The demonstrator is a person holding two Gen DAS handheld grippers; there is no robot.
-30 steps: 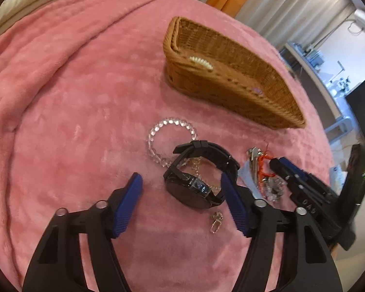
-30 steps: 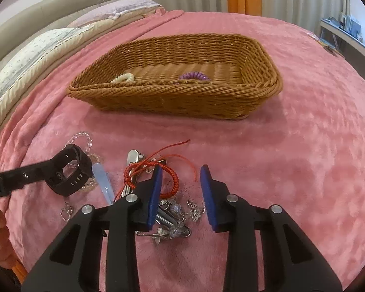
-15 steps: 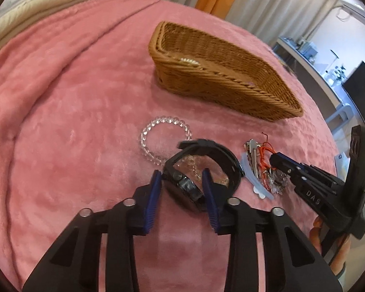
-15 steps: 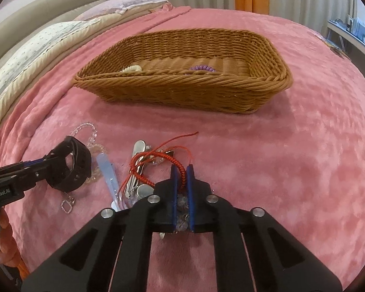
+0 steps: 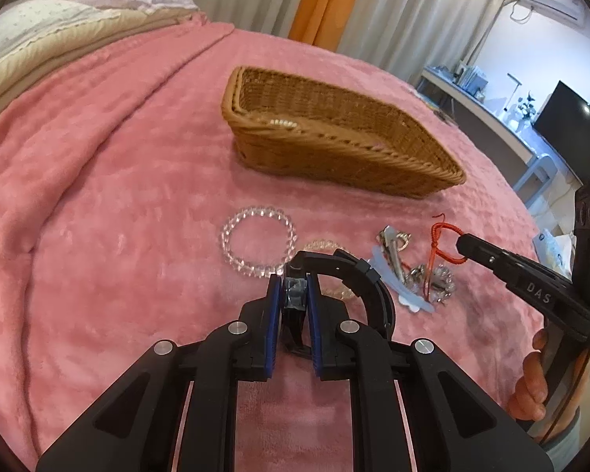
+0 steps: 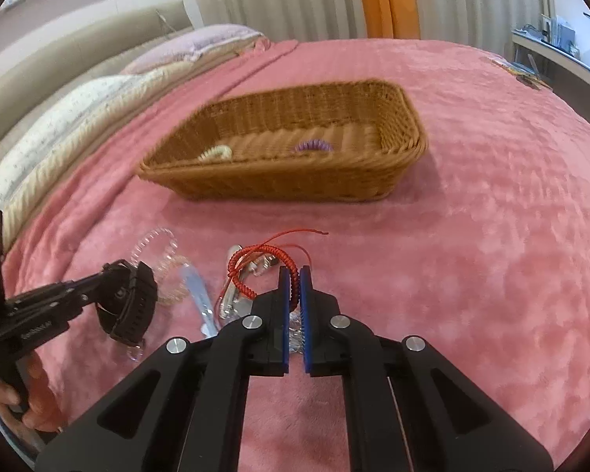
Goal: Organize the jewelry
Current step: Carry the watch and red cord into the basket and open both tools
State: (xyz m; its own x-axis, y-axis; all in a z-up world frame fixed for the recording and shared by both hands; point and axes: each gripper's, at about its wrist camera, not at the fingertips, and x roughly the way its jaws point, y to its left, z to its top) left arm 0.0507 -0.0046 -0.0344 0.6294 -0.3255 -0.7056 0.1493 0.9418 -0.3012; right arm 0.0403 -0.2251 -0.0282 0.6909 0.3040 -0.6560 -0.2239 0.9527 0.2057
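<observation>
left jaws clamping black watch (image 5: 367,279), right jaws pinching red bracelet (image 6: 255,271), pink blanket (image 5: 98,196), curtains (image 5: 393,11)

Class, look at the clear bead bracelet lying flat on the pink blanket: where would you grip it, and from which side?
Grip the clear bead bracelet across its far-left arc, coming from above with one finger inside the ring and one outside. It lies flat and open, and that arc is clear of the watch held in the left claw.

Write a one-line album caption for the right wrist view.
Right gripper shut on a red cord bracelet, left gripper holding a black watch, wicker basket waiting behind.
</observation>
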